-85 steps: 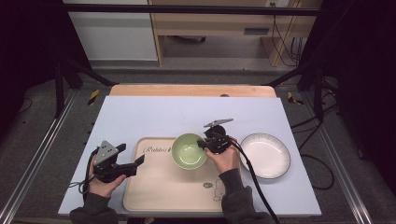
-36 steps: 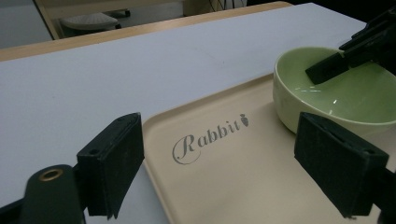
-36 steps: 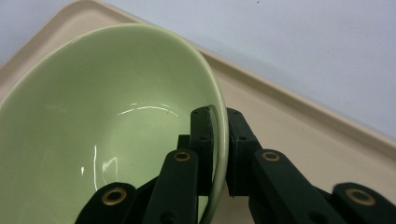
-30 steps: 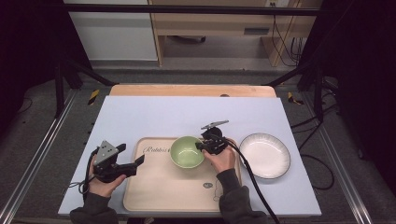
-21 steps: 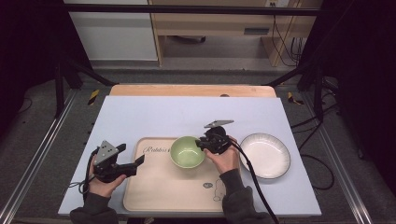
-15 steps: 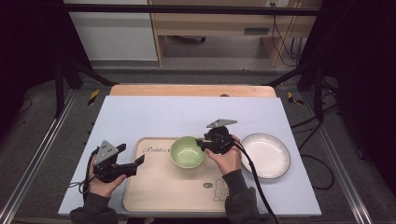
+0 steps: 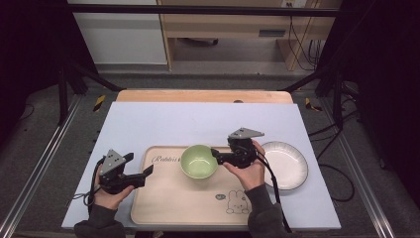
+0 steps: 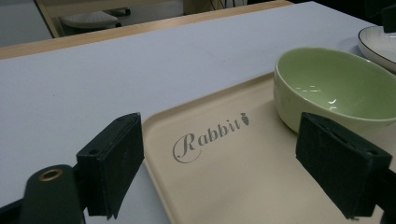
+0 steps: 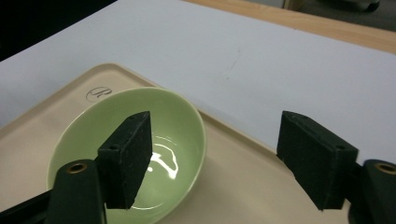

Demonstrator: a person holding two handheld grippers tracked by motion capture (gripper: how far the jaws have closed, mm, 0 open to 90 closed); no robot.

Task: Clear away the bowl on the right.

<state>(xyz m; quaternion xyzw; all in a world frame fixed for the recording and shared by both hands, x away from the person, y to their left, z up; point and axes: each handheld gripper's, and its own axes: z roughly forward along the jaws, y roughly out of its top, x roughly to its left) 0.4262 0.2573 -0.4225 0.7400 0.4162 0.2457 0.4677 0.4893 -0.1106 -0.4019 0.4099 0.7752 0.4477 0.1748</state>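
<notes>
The green bowl (image 7: pixel 198 161) sits upright on the beige tray (image 7: pixel 173 203), near its far edge, just right of the "Rabbit" lettering. The right gripper (image 7: pixel 216 153) hovers at the bowl's right rim; its jaws have just been opening and stand spread, one above the bowl's hollow and one outside the rim, pressing on nothing. A white plate (image 7: pixel 289 166) lies right of the tray on the tabletop (image 7: pixel 198 119). The left gripper (image 7: pixel 146 173) rests over the tray's left edge, jaws spread and empty.
</notes>
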